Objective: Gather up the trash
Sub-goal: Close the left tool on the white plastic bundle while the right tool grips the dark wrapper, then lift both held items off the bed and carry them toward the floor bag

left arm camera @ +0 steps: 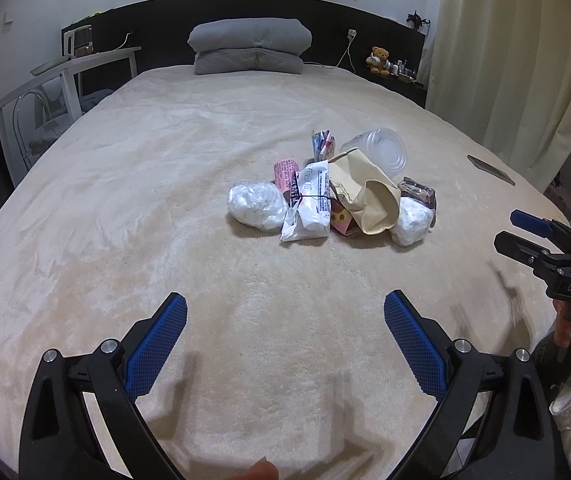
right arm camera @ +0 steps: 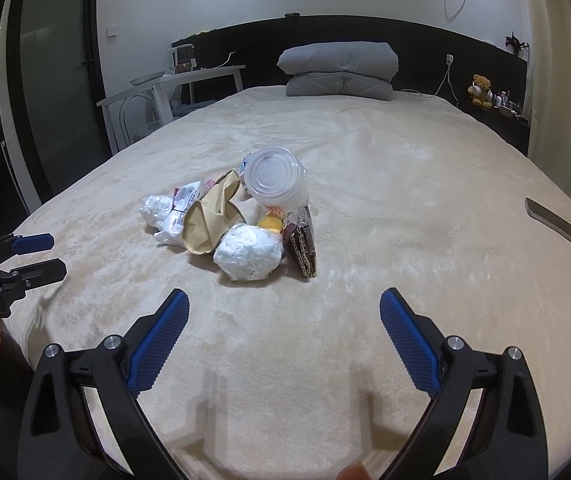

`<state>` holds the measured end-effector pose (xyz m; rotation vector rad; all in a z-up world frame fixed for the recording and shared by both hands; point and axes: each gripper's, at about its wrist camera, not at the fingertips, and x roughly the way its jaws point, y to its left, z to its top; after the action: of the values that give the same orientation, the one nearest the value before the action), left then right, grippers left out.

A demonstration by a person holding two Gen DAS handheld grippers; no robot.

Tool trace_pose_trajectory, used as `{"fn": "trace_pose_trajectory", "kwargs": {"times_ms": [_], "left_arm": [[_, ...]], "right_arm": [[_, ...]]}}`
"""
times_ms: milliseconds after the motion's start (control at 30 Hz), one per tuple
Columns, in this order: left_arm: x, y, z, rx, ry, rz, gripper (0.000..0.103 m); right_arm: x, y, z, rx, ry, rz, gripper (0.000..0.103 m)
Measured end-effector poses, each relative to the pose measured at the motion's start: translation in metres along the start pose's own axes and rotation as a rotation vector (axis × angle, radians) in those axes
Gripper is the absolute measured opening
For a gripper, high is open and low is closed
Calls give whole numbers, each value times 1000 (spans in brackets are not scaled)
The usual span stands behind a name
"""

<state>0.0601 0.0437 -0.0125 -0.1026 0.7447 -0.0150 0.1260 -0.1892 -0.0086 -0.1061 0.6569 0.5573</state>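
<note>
A heap of trash lies mid-bed: two crumpled white wads point(left arm camera: 256, 205) point(right arm camera: 248, 253), a tan paper bag point(left arm camera: 369, 197) point(right arm camera: 210, 220), a clear plastic cup point(left arm camera: 381, 151) point(right arm camera: 276, 179) on its side, a white printed wrapper point(left arm camera: 308, 207), a pink wrapper point(left arm camera: 284, 172) and a brown packet point(right arm camera: 304, 249). My left gripper point(left arm camera: 285, 312) hovers open over the blanket, short of the heap, and shows at the right wrist view's left edge point(right arm camera: 43, 256). My right gripper point(right arm camera: 284, 308) is open too, near the closest wad, with nothing between its fingers; it appears at the left wrist view's right edge point(left arm camera: 511, 230).
A beige fleece blanket point(left arm camera: 165, 208) covers the bed. A dark phone point(right arm camera: 554, 223) lies near the right edge. Folded grey bedding point(left arm camera: 250, 46) sits at the headboard. A white desk and chair point(left arm camera: 57, 80) stand left; a curtain point(left arm camera: 505, 48) hangs right.
</note>
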Motion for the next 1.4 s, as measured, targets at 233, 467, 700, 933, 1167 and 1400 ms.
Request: {"fn": "trace_pose_trajectory", "kwargs": {"times_ms": [233, 467, 700, 933, 1167, 1400], "left_arm": [[29, 16, 8, -33, 3, -50, 97], [59, 25, 15, -37, -1, -45, 97], [85, 41, 35, -70, -19, -62, 97], [115, 53, 50, -82, 15, -88, 97], [136, 59, 61, -94, 54, -143, 76], [144, 58, 63, -86, 67, -166, 52]], "right_arm": [[26, -19, 9, 92, 0, 11, 87], [45, -26, 17, 98, -37, -42, 79], [77, -40, 33, 127, -9, 32, 72], [108, -39, 39, 108, 44, 51, 62], [131, -36, 41, 90, 96, 55, 37], [129, -35, 37, 75, 102, 44, 31]]}}
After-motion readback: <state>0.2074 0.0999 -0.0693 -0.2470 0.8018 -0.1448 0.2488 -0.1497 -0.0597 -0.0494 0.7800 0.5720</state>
